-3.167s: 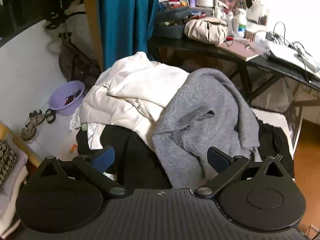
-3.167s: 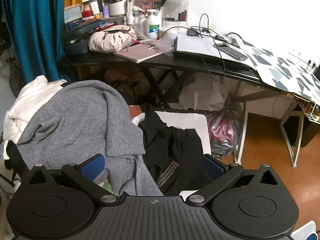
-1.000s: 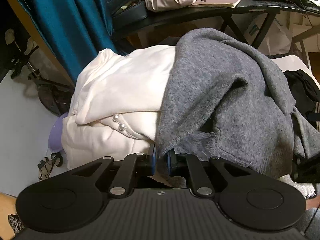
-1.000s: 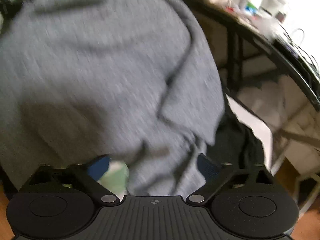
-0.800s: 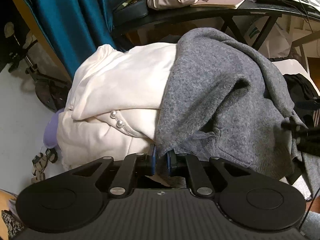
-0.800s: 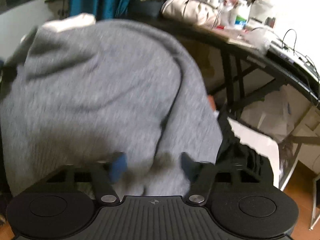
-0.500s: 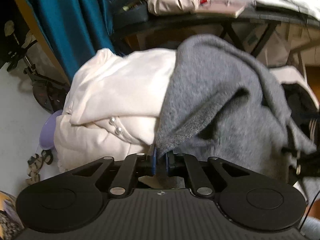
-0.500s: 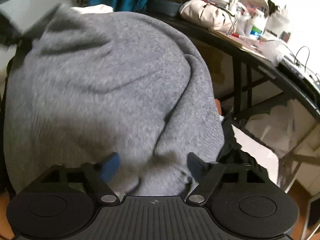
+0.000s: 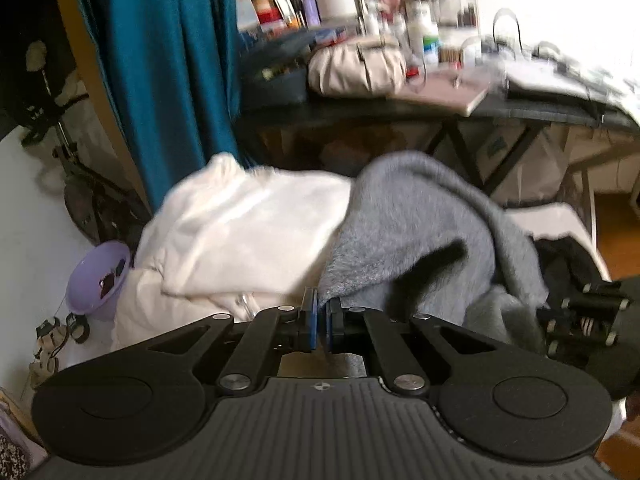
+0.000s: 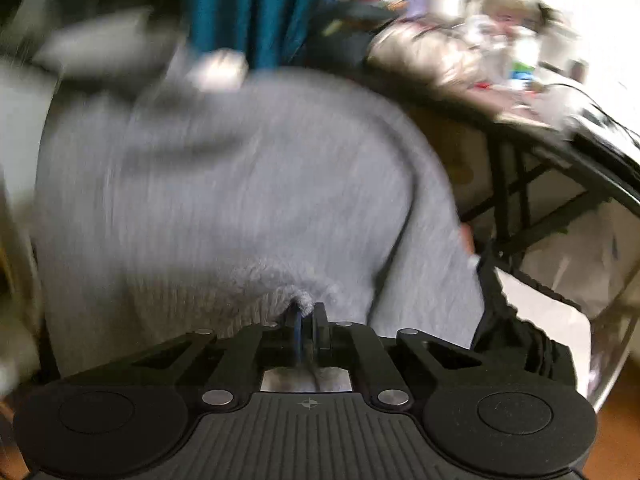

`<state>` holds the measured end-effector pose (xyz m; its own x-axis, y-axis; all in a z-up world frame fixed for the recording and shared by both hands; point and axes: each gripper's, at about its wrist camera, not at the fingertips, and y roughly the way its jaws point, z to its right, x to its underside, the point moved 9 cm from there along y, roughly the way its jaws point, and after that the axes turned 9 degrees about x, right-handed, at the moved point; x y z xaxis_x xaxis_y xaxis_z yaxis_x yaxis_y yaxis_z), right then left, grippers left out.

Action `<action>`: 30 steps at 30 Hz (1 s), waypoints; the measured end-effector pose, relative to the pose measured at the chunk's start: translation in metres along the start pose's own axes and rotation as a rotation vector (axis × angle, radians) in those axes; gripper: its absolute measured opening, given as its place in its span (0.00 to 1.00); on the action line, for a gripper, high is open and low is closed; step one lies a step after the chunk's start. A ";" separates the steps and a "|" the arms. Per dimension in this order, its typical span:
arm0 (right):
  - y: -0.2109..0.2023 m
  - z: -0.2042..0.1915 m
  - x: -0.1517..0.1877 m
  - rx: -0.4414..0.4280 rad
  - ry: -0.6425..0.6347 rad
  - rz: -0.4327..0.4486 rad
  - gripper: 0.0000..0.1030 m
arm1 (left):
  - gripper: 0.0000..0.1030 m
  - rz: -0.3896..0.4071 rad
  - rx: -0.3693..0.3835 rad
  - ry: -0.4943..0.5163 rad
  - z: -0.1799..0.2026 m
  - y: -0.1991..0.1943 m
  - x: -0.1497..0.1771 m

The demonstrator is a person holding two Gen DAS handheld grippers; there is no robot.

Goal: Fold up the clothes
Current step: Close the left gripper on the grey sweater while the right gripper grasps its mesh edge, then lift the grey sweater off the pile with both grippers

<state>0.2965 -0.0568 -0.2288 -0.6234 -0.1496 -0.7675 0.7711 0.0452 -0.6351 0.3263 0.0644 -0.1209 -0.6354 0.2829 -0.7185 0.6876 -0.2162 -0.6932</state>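
Two claws, one garment: my left gripper (image 9: 320,322) and right gripper (image 10: 307,330) are both pinched tight on edges of the fuzzy grey knit sweater (image 9: 416,232), draped centre-frame over a heap w/ a cream-white padded jacket (image 9: 240,232) at its left. No fold visible; sweater is bunched, pile unsorted. Right view blurred.

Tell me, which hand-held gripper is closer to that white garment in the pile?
Left. The left hand-held gripper is pinched on the grey sweater's edge right beside the white garment. The right hand-held gripper grips the sweater's far side, away from it.
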 end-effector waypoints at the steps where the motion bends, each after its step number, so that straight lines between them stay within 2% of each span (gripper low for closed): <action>1: -0.005 0.006 -0.013 -0.002 0.053 0.020 0.04 | 0.04 0.020 -0.009 -0.010 -0.003 -0.006 -0.005; 5: -0.028 0.032 -0.065 -0.015 0.237 0.107 0.04 | 0.04 0.077 -0.019 -0.068 -0.019 -0.027 -0.023; 12: -0.111 0.053 -0.142 -0.112 0.266 0.326 0.03 | 0.04 0.207 -0.060 -0.121 -0.051 -0.085 -0.040; 16: -0.156 0.039 -0.181 -0.183 0.243 0.432 0.03 | 0.04 0.164 -0.086 -0.126 -0.067 -0.074 -0.027; 19: -0.163 0.030 -0.211 -0.232 0.235 0.473 0.03 | 0.04 0.116 -0.106 -0.122 -0.078 -0.059 -0.014; 21: -0.133 0.024 -0.217 -0.225 0.226 0.428 0.04 | 0.04 0.085 -0.120 -0.120 -0.086 -0.049 -0.006; 26: -0.003 0.002 -0.207 -0.157 0.207 0.175 0.04 | 0.05 0.005 -0.153 -0.114 -0.104 -0.024 0.015; 28: 0.047 -0.004 -0.196 -0.123 0.211 0.070 0.05 | 0.09 -0.027 -0.166 -0.111 -0.112 -0.014 0.024; 29: 0.067 -0.006 -0.189 -0.104 0.221 0.021 0.13 | 0.20 -0.049 -0.170 -0.098 -0.113 -0.006 0.028; 30: 0.084 -0.007 -0.184 -0.086 0.237 -0.023 0.27 | 0.43 -0.080 -0.169 -0.064 -0.110 0.006 0.031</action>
<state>0.4745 -0.0191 -0.1415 -0.6613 0.0842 -0.7454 0.7489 0.1300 -0.6498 0.3488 0.1744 -0.1413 -0.7079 0.2313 -0.6674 0.6798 -0.0336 -0.7326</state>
